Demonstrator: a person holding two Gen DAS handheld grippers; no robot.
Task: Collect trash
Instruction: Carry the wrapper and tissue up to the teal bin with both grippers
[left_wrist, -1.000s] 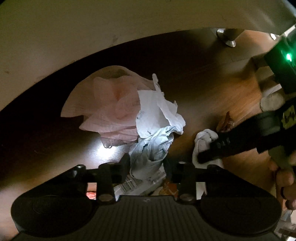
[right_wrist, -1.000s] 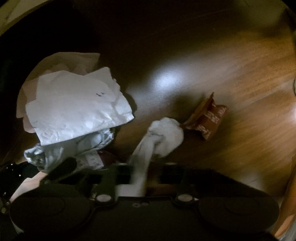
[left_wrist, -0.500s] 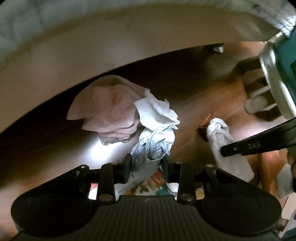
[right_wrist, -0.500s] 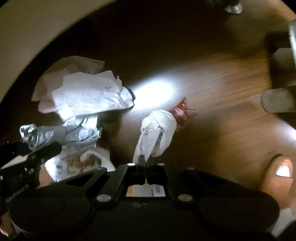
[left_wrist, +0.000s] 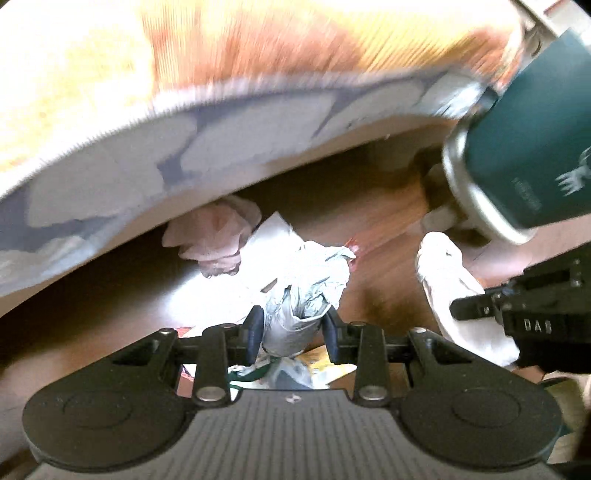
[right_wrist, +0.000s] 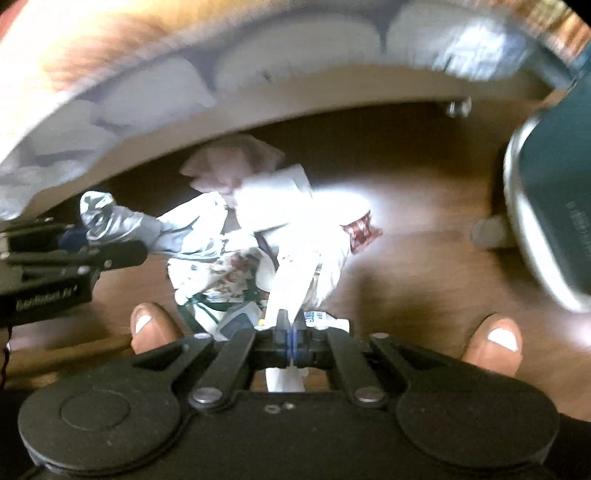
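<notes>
Both grippers are now sitting higher than a second ago, with the blurred table edge (left_wrist: 229, 122) showing above the wood floor (right_wrist: 424, 206). The left gripper (left_wrist: 293, 330) is clamping a crumpled grey bag (left_wrist: 299, 306). The right gripper (right_wrist: 291, 341), jaws pressed together, is pinching a white tissue (right_wrist: 295, 280). A green can (left_wrist: 535, 147) is crowding the right.

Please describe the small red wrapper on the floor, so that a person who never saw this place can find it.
Look at the wooden floor below the pale curved table edge. Beside the heap of white papers lies the red wrapper: small, crumpled, the only dark red piece.
</notes>
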